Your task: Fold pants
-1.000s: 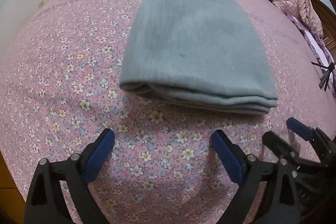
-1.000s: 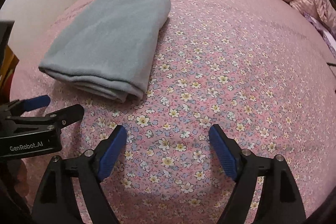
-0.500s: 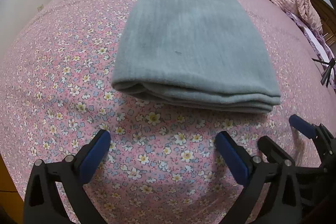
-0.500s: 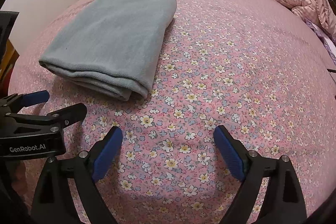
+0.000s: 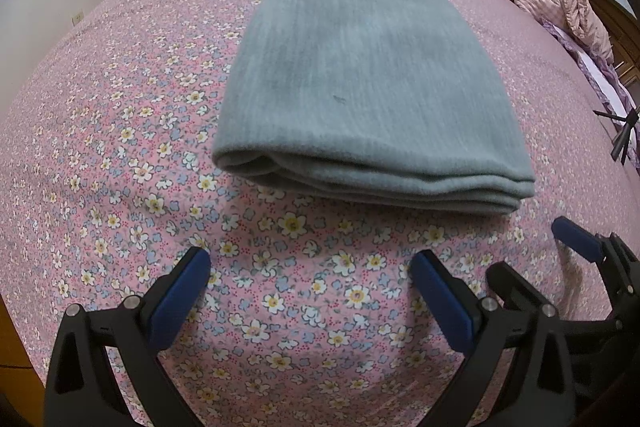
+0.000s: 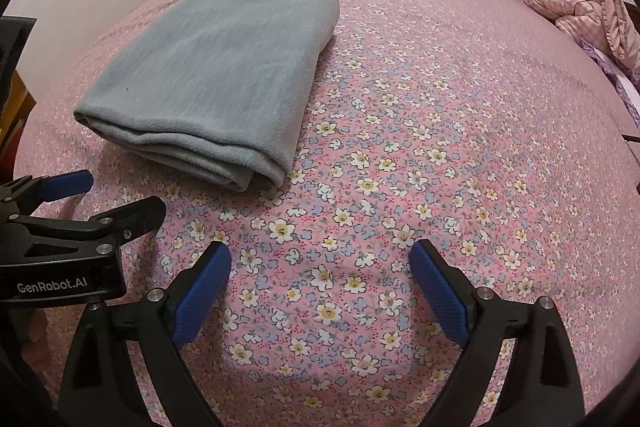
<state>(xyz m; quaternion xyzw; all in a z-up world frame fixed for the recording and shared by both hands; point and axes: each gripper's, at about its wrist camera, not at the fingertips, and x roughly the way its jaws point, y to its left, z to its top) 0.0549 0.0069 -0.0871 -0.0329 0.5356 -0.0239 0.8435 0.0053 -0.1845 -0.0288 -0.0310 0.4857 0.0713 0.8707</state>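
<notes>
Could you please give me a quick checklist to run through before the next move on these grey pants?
1. Left gripper open and empty: ok.
2. Right gripper open and empty: ok.
3. Both grippers clear of the grey pants, not touching them: ok.
4. Pants lie in a flat folded stack on the floral bedsheet, layered edges facing the grippers: ok.
5. Layers line up evenly at the far edge: cannot tell.
6. Pink quilt well away from the pants: ok.
</notes>
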